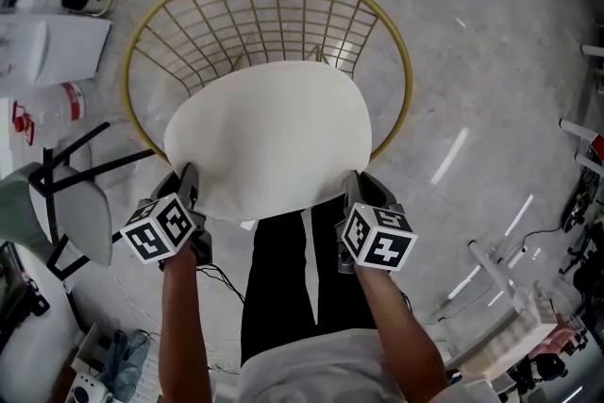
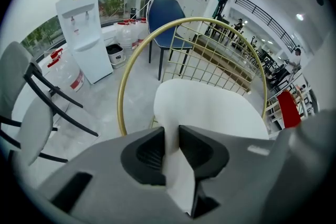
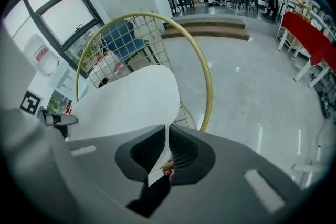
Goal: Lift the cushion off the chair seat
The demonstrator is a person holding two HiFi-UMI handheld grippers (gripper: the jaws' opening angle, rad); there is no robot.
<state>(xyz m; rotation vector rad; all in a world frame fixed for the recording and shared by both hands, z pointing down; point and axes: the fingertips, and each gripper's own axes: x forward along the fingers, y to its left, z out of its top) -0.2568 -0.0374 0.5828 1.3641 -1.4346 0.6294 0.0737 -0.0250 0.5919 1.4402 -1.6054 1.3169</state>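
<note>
Nearest me, the left gripper (image 2: 171, 140) has its jaws narrowed onto a thick fold of the cushion's (image 1: 274, 132) near edge, white fabric filling the gap between the pads. The right gripper (image 3: 167, 148) is pinched almost flat on a thinner bit of the same edge, at the other near corner. So I hold the cushion by two points on my side, and it hangs out from them over the chair (image 1: 132, 61), covering the seat and the front of the gold ring.

I judge the lift itself to be the step in hand: the grip is made, and the cushion looks tilted, near edge high. The next move calls for both hands to rise together and evenly, then draw back toward me so the far edge clears the wire backrest. The right pinch is shallow, so a jerk could slip it.

What I can't see: the seat under the cushion, and whether the far edge rests on it or is already free. In the head view the fingertips are tucked under the fabric. A small reddish scrap sits at the right jaws; perhaps a label, too small to tell. Farther off stand a water dispenser (image 2: 84, 34) and a blue chair (image 2: 167, 18).
</note>
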